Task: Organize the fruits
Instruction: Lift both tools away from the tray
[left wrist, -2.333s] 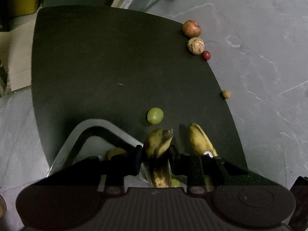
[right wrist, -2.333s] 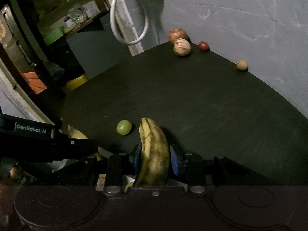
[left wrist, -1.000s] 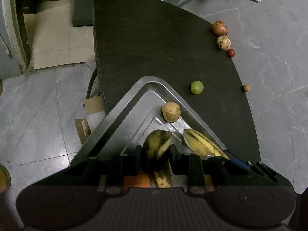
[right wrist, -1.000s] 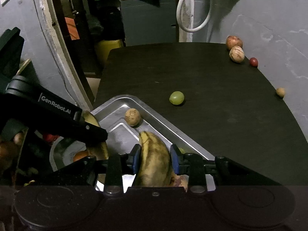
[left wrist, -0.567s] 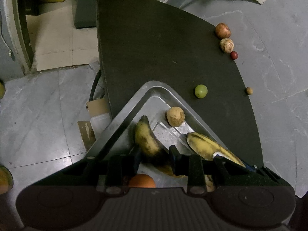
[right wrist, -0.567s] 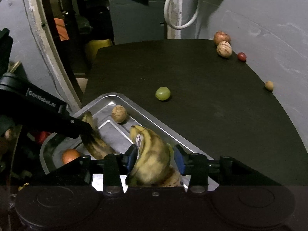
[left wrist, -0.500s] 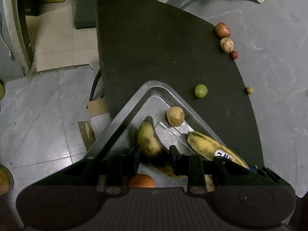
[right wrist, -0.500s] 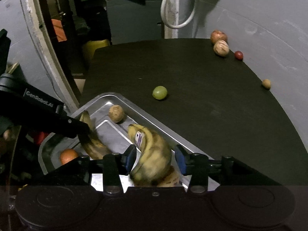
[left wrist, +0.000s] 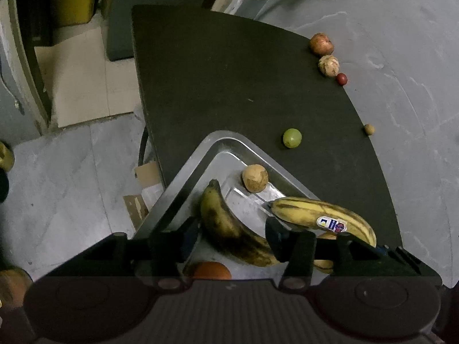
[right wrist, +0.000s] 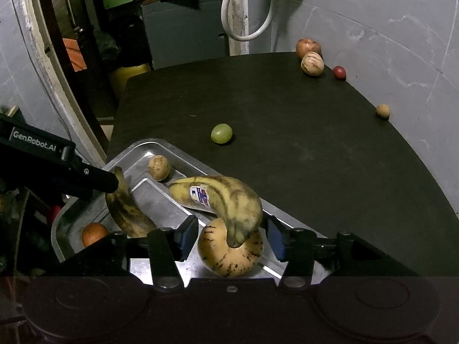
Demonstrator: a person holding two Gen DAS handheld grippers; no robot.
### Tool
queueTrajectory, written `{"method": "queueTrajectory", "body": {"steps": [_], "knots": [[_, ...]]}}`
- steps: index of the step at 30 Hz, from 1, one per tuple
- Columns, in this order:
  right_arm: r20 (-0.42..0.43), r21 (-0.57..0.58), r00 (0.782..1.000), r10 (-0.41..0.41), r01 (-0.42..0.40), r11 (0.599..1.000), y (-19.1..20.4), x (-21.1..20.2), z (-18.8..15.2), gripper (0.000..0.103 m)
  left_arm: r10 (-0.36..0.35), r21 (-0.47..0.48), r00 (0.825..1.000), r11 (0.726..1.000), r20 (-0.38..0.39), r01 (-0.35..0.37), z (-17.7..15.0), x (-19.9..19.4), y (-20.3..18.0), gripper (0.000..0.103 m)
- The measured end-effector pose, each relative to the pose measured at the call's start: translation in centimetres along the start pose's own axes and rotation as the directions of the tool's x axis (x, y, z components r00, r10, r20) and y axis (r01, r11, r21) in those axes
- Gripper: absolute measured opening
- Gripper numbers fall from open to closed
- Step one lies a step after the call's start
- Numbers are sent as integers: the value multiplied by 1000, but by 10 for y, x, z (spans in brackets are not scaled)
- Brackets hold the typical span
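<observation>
Two bananas lie in a metal tray (left wrist: 183,172) at the near corner of a dark table (left wrist: 229,86) as both hand-held grippers let go. The left gripper (left wrist: 233,233) hangs over the darker banana (left wrist: 226,226), its jaws opening and the pads standing clear on either side of the fruit. The right gripper (right wrist: 232,239) is likewise opening around the stem end of the stickered banana (right wrist: 223,197), which rests across a speckled yellow fruit (right wrist: 229,255); its pads do not appear to press on either. Also in the tray are a round tan fruit (left wrist: 255,178) near the far corner and an orange (right wrist: 94,233) at the near left edge. Out on the table, a green fruit (right wrist: 221,133) sits just beyond the tray rim. Well apart, along the far right edge, a reddish apple (right wrist: 308,48), a striped pale fruit (right wrist: 312,63) and a small red fruit (right wrist: 339,72) form a tight row, with a small tan fruit (right wrist: 383,111) farther down the edge.
</observation>
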State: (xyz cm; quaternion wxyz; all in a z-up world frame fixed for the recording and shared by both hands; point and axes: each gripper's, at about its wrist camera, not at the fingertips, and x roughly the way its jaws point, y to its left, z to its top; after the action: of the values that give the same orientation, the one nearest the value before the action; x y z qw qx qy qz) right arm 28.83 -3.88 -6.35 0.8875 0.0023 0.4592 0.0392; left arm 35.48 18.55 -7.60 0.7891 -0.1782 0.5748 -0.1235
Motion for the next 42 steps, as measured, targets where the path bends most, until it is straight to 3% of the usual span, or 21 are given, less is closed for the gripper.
{"method": "queueTrajectory", "body": {"steps": [9,22,26,31,37,42], "knots": [[16,4,1000,-1,1,1000,-1,-9,-6,63,16,23,1000,1000,21,-17,-1,-8,-3,66],[128,75,992,5,-15,997,-21,-75,-36,94,94,97,987,990,134,-107,-28,-47,-27,100],[156,113,988,-5,-13,993,-28,-103,-59,102,115,137,981,981,157,-136,-53,-60,-45,102],[153,144,988,-20,-3,990,-38,-125,-89,102,130,184,975,969,178,-163,-88,-71,-61,102],[133,172,990,-37,14,985,-47,-146,-116,102,154,228,978,956,142,-184,-133,-73,-72,102],[70,178,993,-93,79,981,-54,-158,-127,102,157,254,982,950,107,-180,-160,-76,-81,102]]}}
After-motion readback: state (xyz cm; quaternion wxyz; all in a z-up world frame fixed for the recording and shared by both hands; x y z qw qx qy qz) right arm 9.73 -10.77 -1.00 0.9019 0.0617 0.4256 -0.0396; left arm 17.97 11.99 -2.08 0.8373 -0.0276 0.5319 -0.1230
